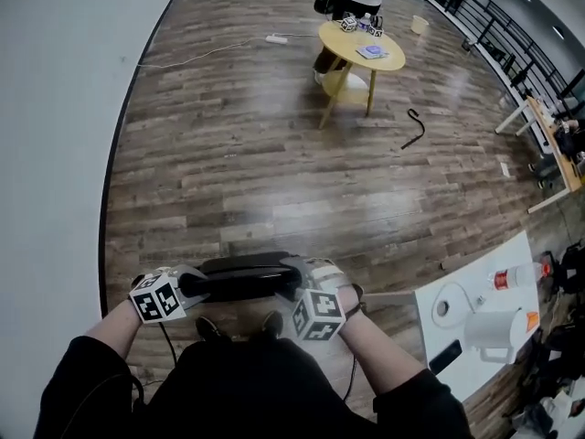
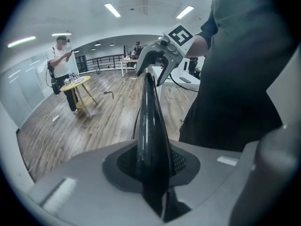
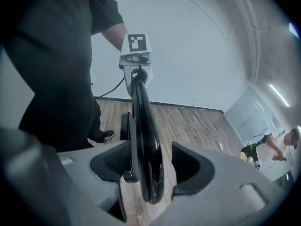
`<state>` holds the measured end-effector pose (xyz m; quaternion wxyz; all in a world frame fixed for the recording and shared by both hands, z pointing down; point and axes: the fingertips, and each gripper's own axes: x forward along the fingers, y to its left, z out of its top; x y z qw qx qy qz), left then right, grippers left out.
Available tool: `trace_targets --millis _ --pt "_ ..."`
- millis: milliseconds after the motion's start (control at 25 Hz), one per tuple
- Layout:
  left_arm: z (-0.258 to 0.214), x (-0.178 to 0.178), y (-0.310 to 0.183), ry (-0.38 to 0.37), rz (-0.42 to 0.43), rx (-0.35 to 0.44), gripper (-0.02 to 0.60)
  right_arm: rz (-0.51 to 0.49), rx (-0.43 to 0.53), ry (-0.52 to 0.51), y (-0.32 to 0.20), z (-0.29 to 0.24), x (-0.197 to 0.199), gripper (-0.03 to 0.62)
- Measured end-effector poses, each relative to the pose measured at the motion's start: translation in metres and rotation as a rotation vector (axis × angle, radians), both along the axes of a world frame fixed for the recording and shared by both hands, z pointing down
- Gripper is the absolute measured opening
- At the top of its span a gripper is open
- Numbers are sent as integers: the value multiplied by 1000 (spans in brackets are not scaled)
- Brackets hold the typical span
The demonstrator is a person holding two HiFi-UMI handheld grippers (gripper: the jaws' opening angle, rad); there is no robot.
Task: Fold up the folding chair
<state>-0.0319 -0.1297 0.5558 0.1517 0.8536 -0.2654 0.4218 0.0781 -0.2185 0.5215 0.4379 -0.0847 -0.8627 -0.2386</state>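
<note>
Chair point(image 1: 239, 277) looks folded nearly flat
My left tool point(image 1: 190, 285) clenches its black edge; my right tool point(image 1: 294, 278) straddles it, unclenched.

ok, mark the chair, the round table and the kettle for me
chair point(image 1: 242, 277), head view, middle of its black panel.
round table point(image 1: 340, 40), head view, bare part of the yellow top.
kettle point(image 1: 489, 332), head view, its white body.
</note>
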Motion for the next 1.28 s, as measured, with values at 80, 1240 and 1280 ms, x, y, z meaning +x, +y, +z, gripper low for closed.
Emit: trace_targets --millis 80,1240,1280 --pt "-1 4 2 3 3 -2 89 -39 3 43 4 8 -2 271" --pt "1 25 17 -20 28 20 81 -169 -24 314 33 62 -1 57" --pt "1 25 17 -21 24 20 81 -165 -29 313 33 62 0 57"
